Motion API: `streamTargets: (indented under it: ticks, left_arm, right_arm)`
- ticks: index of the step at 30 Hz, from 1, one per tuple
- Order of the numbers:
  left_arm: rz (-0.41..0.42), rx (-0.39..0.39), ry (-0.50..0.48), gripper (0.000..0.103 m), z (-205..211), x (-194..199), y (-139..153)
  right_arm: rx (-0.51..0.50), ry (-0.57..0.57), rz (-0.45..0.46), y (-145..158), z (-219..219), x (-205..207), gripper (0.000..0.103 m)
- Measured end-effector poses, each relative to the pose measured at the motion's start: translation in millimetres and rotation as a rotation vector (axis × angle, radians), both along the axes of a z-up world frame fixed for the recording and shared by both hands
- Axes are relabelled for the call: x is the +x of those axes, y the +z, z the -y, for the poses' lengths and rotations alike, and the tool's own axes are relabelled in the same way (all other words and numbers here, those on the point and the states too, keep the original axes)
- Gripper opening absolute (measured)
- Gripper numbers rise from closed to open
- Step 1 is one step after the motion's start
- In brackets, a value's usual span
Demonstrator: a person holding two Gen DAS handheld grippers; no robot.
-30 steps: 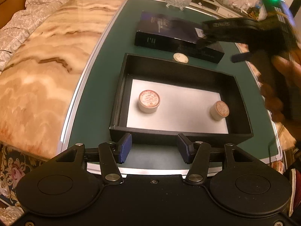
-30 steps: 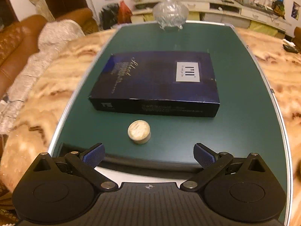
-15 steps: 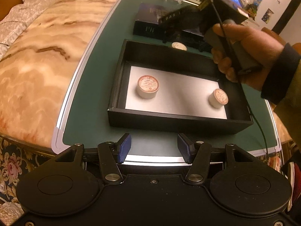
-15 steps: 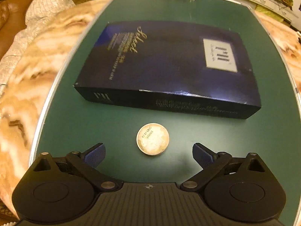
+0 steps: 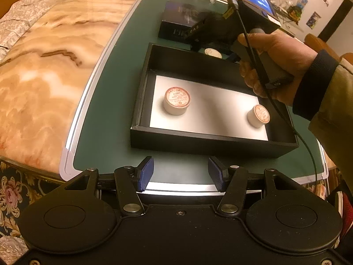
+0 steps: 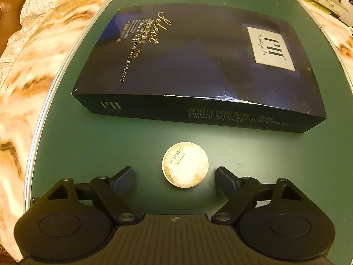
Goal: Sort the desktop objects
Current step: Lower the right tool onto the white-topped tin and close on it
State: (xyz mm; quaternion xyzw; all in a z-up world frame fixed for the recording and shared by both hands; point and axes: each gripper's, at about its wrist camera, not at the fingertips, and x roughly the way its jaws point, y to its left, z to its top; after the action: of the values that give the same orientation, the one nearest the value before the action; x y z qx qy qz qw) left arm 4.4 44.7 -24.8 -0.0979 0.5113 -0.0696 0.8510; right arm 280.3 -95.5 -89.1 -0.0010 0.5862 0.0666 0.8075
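One round tin (image 6: 185,164) lies flat on the green mat (image 6: 88,145), just in front of the dark blue box (image 6: 198,66). Right gripper (image 6: 174,177) straddles it, jaws just closing, pads clear of its sides. Two more tins (image 5: 177,100) (image 5: 258,116) sit in the black tray (image 5: 211,146). Left gripper (image 5: 180,175) hovers partly open, empty.

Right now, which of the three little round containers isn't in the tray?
The round container between the right gripper's fingers, on the green mat beside the dark box; the other two sit inside the tray.
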Motion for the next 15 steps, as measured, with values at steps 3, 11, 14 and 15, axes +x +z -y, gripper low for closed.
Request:
streamTargets:
  ticks: [3,11,14,15]
  left_arm:
    - [-0.002,-0.005,0.003,0.055,-1.5,0.8,-0.8]
    - [-0.004,-0.012,-0.005,0.055,-0.6,0.5,-1.4]
    - [-0.005,-0.013,-0.004,0.055,-0.9,0.2,-1.8]
    - [-0.005,-0.013,-0.004,0.055,-1.0,0.1,-1.9]
  right_arm:
    - [-0.008,0.004,0.007,1.0,-0.7,0.1,0.079]
    - [-0.027,0.013,0.018,3.8,-2.8,1.9,0.060]
    - [-0.038,0.015,0.018,4.3,-3.1,1.7,0.055]
    - [-0.041,0.014,0.018,4.4,-3.2,1.7,0.055]
